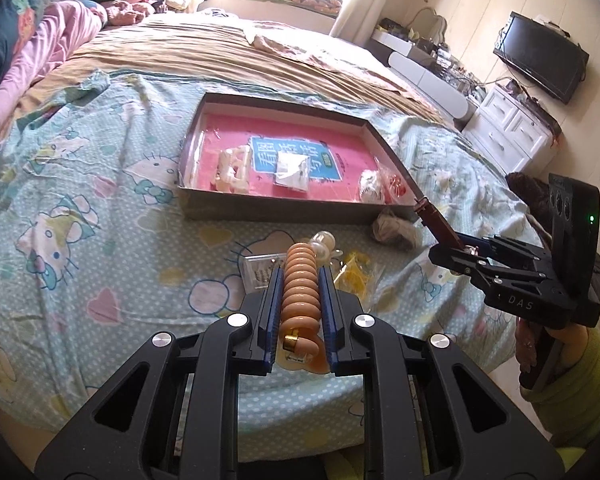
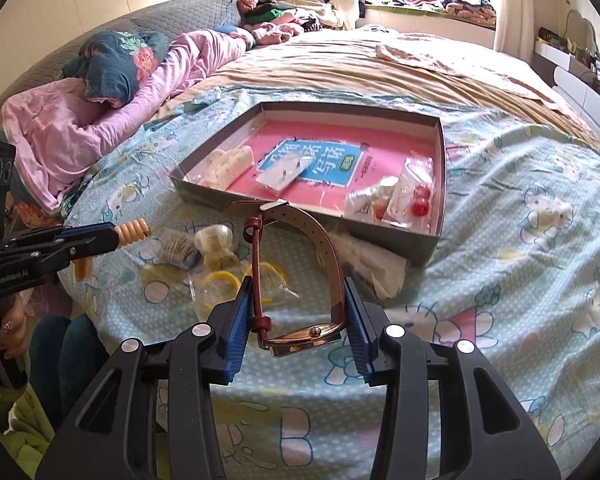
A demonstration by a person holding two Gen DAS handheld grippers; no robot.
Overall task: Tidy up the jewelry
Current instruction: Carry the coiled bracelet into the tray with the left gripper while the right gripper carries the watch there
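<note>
My left gripper (image 1: pixel 300 276) is shut on an orange spiral coil bracelet (image 1: pixel 300 292), lifted above the bedspread; a gold clasp shows near its base. From the right wrist view this gripper (image 2: pixel 112 236) sits at the left with the coil (image 2: pixel 134 230) sticking out. My right gripper (image 2: pixel 298 288) is shut on a wristwatch (image 2: pixel 300 338) with a rose-gold case and a red-brown leather strap that arches forward. In the left wrist view the right gripper (image 1: pixel 448 252) holds that strap (image 1: pixel 436 220) near the corner of the shallow grey box (image 1: pixel 284 210) with pink lining.
Inside the box (image 2: pixel 380 236) lie a cream bracelet (image 1: pixel 232 170), a white packet (image 1: pixel 292 170) and bagged red beads (image 2: pixel 420 202). Loose on the cartoon-cat bedspread are yellow bangles (image 2: pixel 224 280), clear beads (image 1: pixel 324 242) and a small clear case (image 1: pixel 260 270). A pink quilt (image 2: pixel 60 136) lies left.
</note>
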